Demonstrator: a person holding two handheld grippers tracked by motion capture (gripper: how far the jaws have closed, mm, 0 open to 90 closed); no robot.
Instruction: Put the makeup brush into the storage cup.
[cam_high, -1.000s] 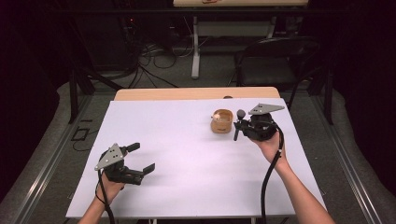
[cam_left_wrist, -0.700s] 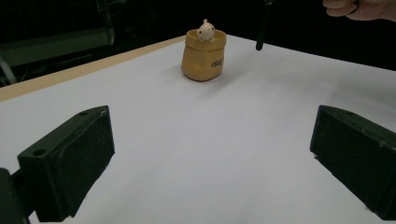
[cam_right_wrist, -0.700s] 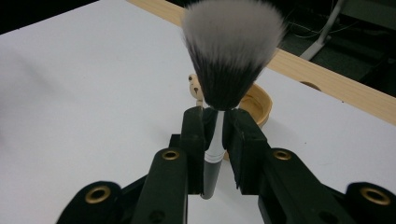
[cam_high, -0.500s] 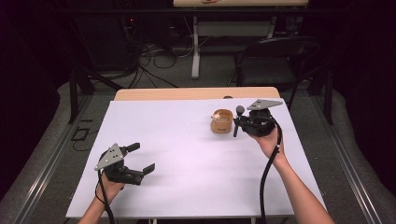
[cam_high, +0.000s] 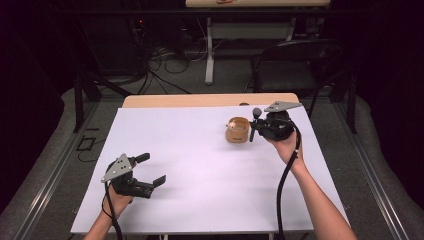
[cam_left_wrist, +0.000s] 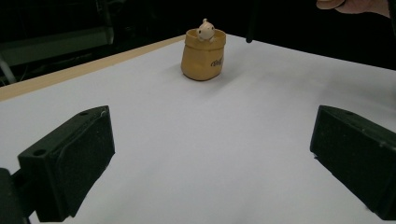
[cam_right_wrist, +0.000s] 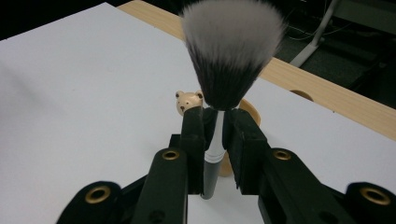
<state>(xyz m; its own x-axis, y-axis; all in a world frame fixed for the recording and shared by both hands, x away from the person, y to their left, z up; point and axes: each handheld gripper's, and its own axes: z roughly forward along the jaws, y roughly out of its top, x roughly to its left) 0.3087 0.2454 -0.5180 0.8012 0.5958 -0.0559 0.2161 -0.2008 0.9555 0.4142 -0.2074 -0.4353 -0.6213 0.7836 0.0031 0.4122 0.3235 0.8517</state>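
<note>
While clamped on the pale handle of a makeup brush (cam_right_wrist: 215, 140), right gripper (cam_right_wrist: 215, 135) seen at lower centre of its own view, bristles fanned toward the top edge, and in the high view right of centre, just beside a small tan pot (cam_high: 237, 130) with a bear figure (cam_right_wrist: 187, 101) peeking over its rim. Left gripper (cam_high: 150, 169) low at the left of the high view, jaws wide apart over bare white table (cam_high: 200, 165), nothing between them, well apart from the pot.
</note>
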